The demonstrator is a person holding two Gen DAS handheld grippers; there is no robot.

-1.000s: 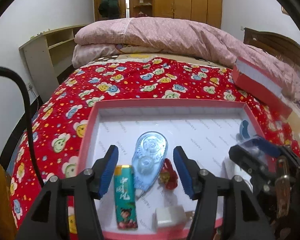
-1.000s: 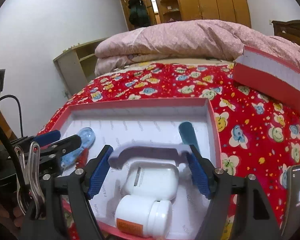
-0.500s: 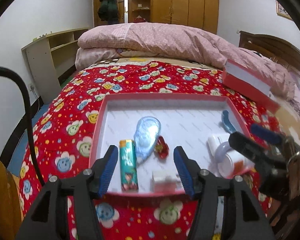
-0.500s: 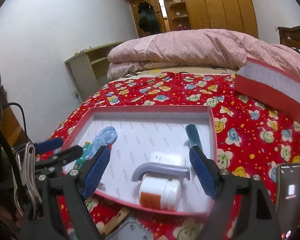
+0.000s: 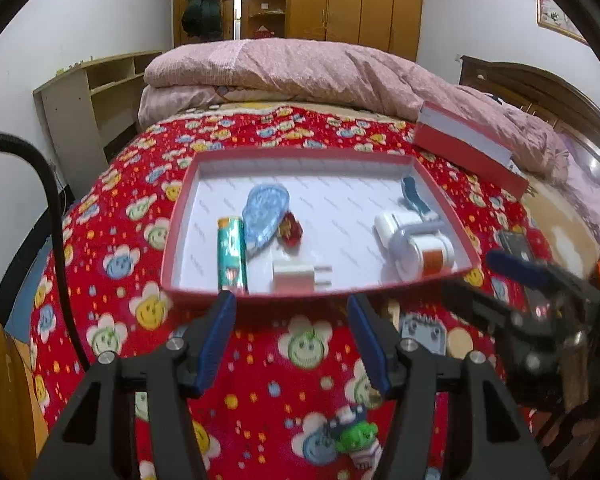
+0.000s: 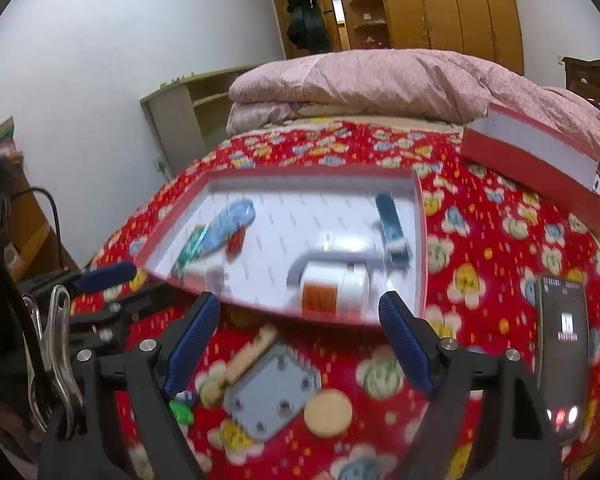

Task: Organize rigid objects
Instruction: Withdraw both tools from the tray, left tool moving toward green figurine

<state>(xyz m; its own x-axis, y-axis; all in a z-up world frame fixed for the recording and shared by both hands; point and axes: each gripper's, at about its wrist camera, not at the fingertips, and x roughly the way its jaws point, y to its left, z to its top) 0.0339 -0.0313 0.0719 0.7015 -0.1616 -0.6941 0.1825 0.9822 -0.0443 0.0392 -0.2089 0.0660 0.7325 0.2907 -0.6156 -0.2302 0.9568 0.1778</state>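
On the bed (image 5: 260, 360), the red tray (image 5: 172, 248) now lies beyond both grippers, which have drawn back from it. The roller (image 5: 416, 236) released there rests at its right end beside the white bottle (image 5: 432, 256). Right gripper (image 6: 300, 320): jaws have just been opening, empty. Left gripper (image 5: 292, 336): jaws apart, empty. The grey plate (image 6: 272, 392) and wooden disc (image 6: 327, 407) lie near, likely next.

I see the tray (image 5: 180, 216) lying on the bedspread (image 5: 112, 208), with its lid (image 5: 466, 148) behind it to the right and the folded quilt (image 5: 300, 72) farther back. In the tray, the lighter (image 5: 231, 254), tape dispenser (image 5: 265, 216) and plug (image 5: 296, 276) sit left; the bottle (image 5: 428, 256) and roller (image 5: 414, 200) sit right. Before the tray lie a small plate (image 6: 274, 394), a disc (image 6: 327, 413) and, at right, a phone (image 6: 562, 344).
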